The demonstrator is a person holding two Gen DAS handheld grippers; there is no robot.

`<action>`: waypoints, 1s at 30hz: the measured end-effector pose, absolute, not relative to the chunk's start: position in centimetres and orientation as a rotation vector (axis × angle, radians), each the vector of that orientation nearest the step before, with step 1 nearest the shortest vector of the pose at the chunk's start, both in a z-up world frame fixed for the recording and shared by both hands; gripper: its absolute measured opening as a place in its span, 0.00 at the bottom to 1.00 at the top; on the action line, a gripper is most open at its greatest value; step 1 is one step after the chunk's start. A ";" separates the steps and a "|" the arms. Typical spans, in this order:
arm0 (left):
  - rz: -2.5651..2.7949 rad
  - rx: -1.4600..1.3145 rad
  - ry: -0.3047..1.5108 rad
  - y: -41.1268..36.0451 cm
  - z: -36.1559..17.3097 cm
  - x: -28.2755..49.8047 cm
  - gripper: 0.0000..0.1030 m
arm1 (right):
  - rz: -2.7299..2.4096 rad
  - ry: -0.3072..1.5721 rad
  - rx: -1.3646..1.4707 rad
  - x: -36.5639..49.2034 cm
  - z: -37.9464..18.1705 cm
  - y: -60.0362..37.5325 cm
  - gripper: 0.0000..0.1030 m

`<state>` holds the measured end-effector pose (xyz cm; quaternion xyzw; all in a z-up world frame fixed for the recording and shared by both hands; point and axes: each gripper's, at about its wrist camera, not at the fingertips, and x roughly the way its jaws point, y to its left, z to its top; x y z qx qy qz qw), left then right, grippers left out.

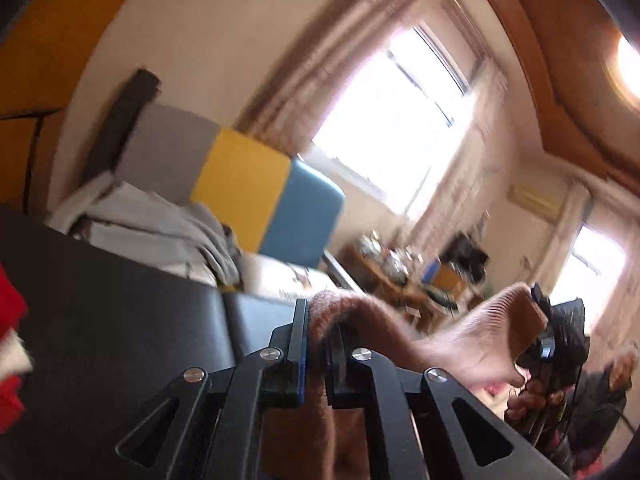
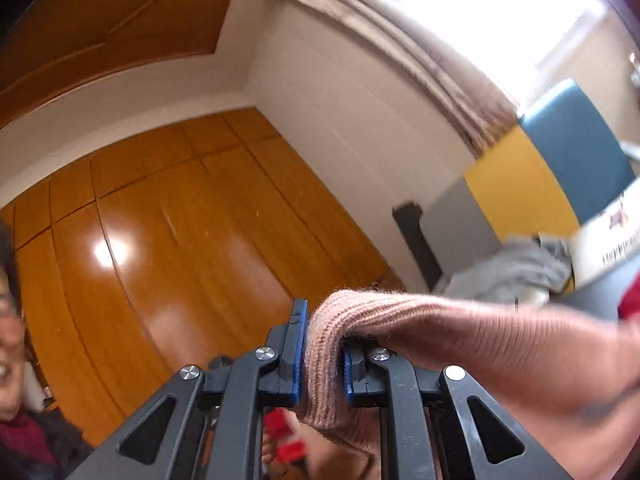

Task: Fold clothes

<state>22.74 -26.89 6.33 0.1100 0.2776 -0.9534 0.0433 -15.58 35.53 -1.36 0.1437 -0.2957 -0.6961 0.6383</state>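
Observation:
A pinkish-brown ribbed knit garment hangs stretched in the air between both grippers. My left gripper is shut on one edge of it. In the left wrist view the right gripper shows at the far right, holding the other end. In the right wrist view my right gripper is shut on the knit garment, which runs off to the right. Both grippers are raised and tilted upward, toward walls and ceiling.
A dark tabletop lies below left, with a red and white cloth at its edge. A grey garment lies on a bed with a grey, yellow and blue headboard. A wooden wardrobe and a person are at left.

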 end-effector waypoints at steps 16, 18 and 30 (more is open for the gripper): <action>-2.359 0.948 0.805 -38.7 -6.6 12.1 0.14 | -1.817 -0.464 0.924 -24.8 -11.8 20.8 0.68; -2.394 0.929 0.816 -37.5 -7.7 13.2 0.15 | -1.842 -0.383 0.967 -20.2 -12.9 22.0 0.68; -2.643 1.365 0.675 -23.9 -17.0 14.2 0.14 | -1.935 -0.429 1.183 -7.6 -23.7 29.3 0.65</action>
